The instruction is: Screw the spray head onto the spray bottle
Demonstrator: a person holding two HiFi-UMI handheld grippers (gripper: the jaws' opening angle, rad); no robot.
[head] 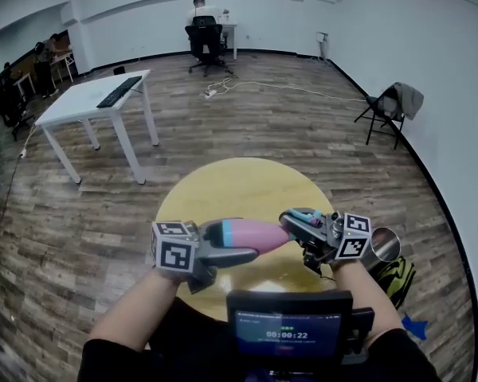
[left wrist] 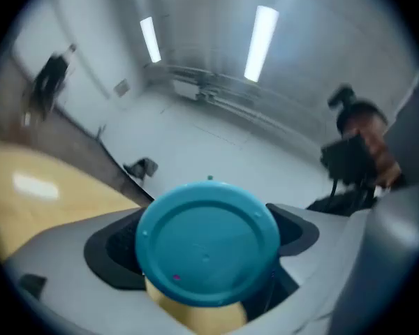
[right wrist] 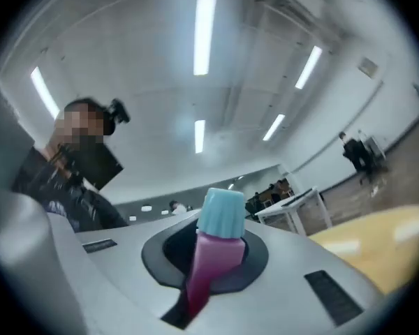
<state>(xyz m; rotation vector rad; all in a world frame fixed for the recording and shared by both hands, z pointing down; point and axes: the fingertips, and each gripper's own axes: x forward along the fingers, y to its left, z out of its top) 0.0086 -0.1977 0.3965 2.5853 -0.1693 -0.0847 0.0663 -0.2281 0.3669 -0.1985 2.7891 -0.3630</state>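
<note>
L fingers (left wrist: 108,257) clamped on bottle (head: 255,233), R fingers (right wrist: 160,253) clamped on spray head (right wrist: 220,243); we fear cross-threading if head meets neck tilted.

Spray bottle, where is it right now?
In the head view, the pink spray bottle lies sideways above the round yellow table, clamped in the left gripper, its neck toward the spray head held by the right gripper.

Pink spray head (right wrist: 218,246) between tight tongs (right wrist: 208,267)

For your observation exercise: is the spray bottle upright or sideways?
Sideways: the spray bottle lies level, base in the left hand-held gripper.
</note>
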